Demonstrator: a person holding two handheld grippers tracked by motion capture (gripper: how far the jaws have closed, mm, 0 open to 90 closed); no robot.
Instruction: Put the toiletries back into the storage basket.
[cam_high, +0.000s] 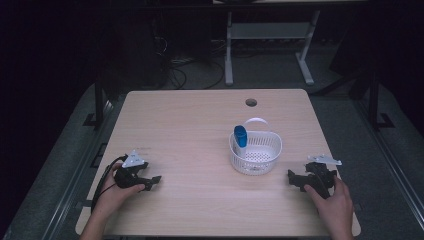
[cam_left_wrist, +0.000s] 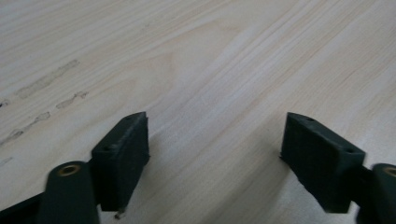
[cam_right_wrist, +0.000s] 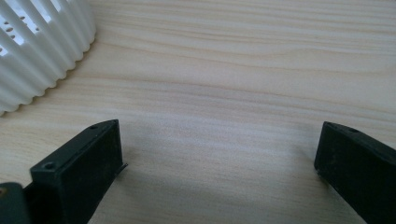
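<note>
A white slatted basket (cam_high: 256, 151) with a handle stands right of the table's middle, and a blue bottle (cam_high: 241, 136) leans upright against its left inner wall. My left gripper (cam_high: 153, 181) rests low on the table at the front left, held by a hand; its jaws stand wide apart over bare wood (cam_left_wrist: 217, 140). My right gripper (cam_high: 291, 179) sits at the front right, just right of the basket, also open with nothing between its jaws (cam_right_wrist: 219, 154). The basket's ribbed wall (cam_right_wrist: 32, 56) shows at the upper left of the right gripper view.
The wooden table (cam_high: 200, 130) has a round cable hole (cam_high: 251, 102) near its far edge. Beyond it stand a white desk frame (cam_high: 270, 45) and cables on the dark floor. Faint scuff marks (cam_left_wrist: 46, 93) lie on the wood ahead of the left gripper.
</note>
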